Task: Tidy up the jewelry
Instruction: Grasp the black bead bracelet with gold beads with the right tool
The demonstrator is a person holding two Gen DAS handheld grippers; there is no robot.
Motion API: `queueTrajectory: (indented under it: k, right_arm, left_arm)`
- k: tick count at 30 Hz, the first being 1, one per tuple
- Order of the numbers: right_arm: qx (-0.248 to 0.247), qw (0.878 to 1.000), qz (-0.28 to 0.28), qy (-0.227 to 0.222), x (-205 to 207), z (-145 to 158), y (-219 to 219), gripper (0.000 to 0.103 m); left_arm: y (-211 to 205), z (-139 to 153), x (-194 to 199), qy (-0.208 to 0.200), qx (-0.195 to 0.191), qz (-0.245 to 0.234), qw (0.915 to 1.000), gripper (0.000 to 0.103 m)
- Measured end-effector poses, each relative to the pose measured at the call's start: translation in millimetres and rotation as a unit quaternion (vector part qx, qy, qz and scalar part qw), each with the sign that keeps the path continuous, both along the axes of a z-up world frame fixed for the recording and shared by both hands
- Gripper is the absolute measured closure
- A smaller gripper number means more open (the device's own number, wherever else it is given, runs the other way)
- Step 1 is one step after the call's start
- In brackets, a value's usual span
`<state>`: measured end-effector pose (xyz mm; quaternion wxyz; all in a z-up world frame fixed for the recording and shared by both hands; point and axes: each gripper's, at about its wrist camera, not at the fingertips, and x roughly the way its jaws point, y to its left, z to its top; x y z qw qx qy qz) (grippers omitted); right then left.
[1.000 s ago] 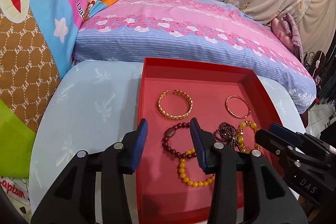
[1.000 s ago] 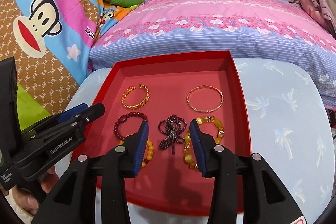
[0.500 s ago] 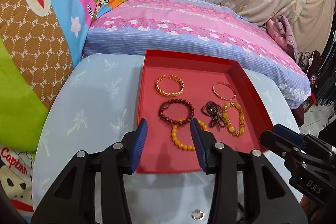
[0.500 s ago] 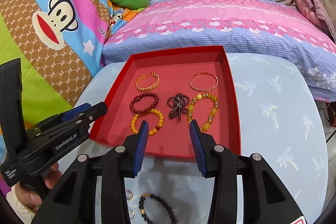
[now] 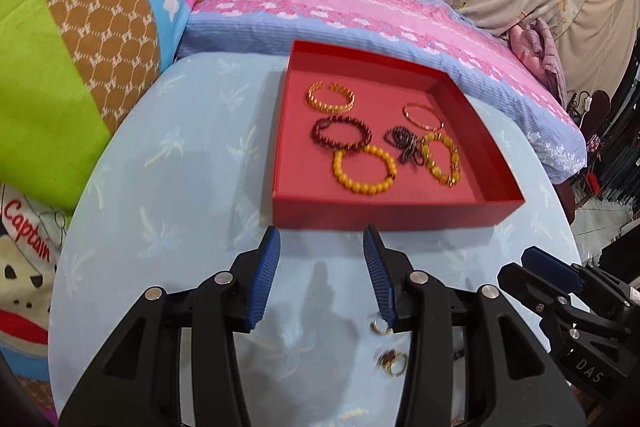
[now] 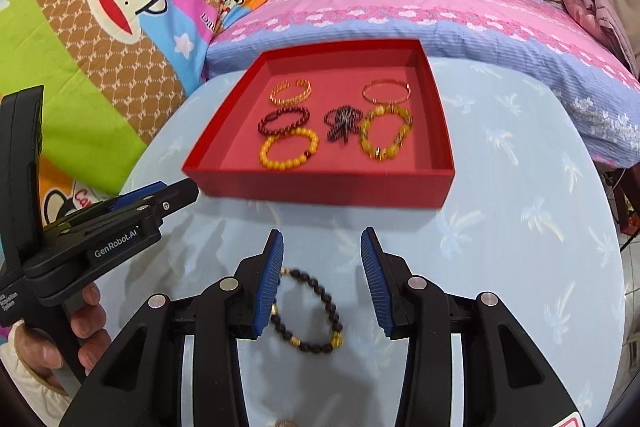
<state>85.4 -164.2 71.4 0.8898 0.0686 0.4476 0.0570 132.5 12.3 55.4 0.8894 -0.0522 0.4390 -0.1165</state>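
A shallow red tray (image 5: 376,217) (image 6: 320,191) on the light blue table holds several bracelets: gold bangles, a dark red bead bracelet (image 5: 342,135), yellow bead bracelets (image 6: 289,149) and a dark beaded tangle. My left gripper (image 5: 322,277) hangs open and empty over the table just in front of the tray. Small gold rings (image 5: 394,361) lie beside its right finger. My right gripper (image 6: 322,279) is open too, above a black bead bracelet (image 6: 310,311) with gold beads that lies on the table between its fingers, untouched.
A pink and blue striped pillow (image 6: 440,11) lies behind the tray, with cartoon-print bedding (image 6: 100,7) to the left. A person's hand (image 6: 80,343) holds the left gripper's handle. The round table's edge (image 6: 616,267) curves off at the right.
Both grippers have drawn back from above the tray to the table in front of it. The black bracelet and gold rings have come into view. The jaws have kept the same width.
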Motion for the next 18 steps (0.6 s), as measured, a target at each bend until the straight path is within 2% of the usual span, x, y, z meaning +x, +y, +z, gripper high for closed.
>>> queueTrajectory:
  k: [11,18]
  right_arm:
    - [-0.007,0.999,0.002,0.038,-20,-36,5,0.063]
    - [-0.019,0.999,0.005,0.048,-18,-50,8,0.071]
  left_arm:
    - [7,-21,-32,0.028,0.005,0.001,0.9996,0.062]
    - [5,-29,-45,0.04,0.014,-0.007,0.9991,0.062]
